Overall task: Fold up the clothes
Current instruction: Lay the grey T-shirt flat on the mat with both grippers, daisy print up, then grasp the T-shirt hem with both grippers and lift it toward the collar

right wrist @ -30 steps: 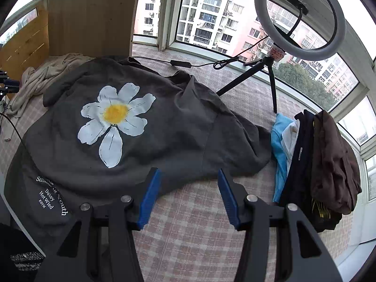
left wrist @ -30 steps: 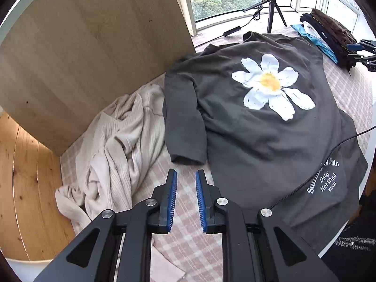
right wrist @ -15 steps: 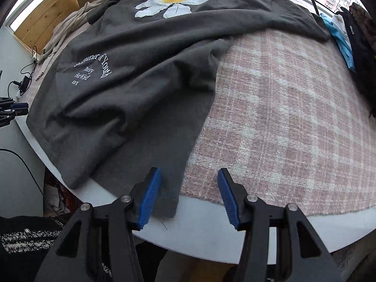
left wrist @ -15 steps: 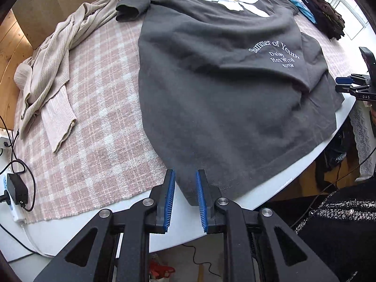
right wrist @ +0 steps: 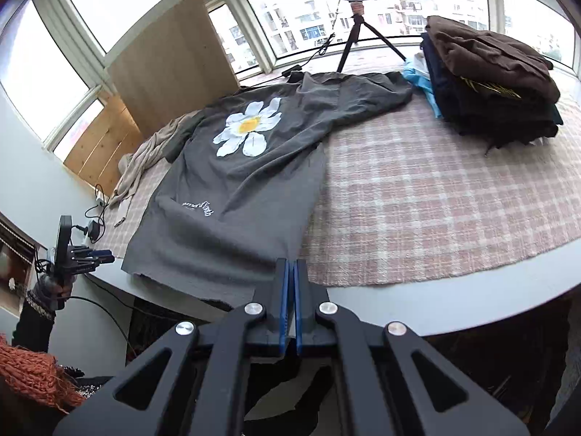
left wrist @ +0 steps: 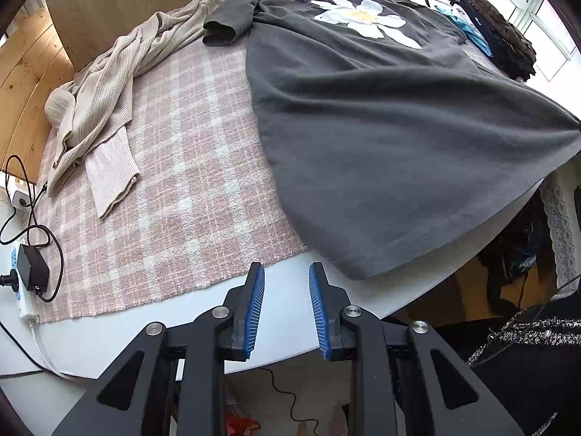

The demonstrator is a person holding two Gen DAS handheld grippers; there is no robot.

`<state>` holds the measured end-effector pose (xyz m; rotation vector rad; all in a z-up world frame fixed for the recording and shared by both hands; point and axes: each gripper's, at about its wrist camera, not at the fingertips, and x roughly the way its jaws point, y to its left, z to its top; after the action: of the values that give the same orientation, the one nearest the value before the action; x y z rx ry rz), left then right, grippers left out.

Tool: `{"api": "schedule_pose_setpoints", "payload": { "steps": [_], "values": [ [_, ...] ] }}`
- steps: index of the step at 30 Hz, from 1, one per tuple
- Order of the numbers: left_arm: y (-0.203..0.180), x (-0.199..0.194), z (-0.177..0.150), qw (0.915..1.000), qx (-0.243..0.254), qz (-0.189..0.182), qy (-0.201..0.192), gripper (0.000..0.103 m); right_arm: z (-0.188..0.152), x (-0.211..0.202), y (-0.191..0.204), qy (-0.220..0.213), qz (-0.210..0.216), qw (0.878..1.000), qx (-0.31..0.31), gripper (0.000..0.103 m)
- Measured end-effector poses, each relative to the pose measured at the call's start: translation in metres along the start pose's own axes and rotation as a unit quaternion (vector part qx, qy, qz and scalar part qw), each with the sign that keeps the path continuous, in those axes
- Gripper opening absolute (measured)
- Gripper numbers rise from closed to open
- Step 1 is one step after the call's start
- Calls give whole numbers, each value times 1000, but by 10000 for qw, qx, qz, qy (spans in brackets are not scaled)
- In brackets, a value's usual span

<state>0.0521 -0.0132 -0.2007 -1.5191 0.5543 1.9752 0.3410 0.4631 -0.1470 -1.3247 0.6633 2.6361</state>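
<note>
In my left view, my left gripper [left wrist: 283, 305] hangs over the white edge of the desk [left wrist: 276, 272]. Its jaws are apart and hold nothing. The gray shirt [left wrist: 381, 138] lies spread on the pink checked cloth [left wrist: 181, 189], with its near corner just ahead and to the right of the jaws, not touching them. The shirt's far right corner is pulled up into a tight point at the edge of the view. A white daisy [left wrist: 363, 20] shows on the far part of the shirt. A beige sweater [left wrist: 105, 98] lies bunched to the left, and a black plug [left wrist: 32, 267] sits in a power strip near the left edge.

In my right view, my right gripper [right wrist: 291, 301] has its jaws pressed together on the near hem of the shirt [right wrist: 232, 196]. The daisy [right wrist: 248, 127] faces up. A pile of folded clothes [right wrist: 486, 76] sits at the far right on the cloth [right wrist: 435, 200]. A ring light [right wrist: 354, 11] stands by the window.
</note>
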Motion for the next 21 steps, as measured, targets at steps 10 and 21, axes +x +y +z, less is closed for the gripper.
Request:
{"api": "schedule_pose_setpoints", "payload": {
  "steps": [10, 21],
  "values": [
    [-57, 21, 5, 9980, 516, -358, 82, 29, -7, 59, -6, 544, -455, 9972, -248, 3],
    [-86, 38, 6, 9963, 645, -504, 261, 9, -5, 55, -11, 561, -696, 9949, -472, 3]
  ]
}}
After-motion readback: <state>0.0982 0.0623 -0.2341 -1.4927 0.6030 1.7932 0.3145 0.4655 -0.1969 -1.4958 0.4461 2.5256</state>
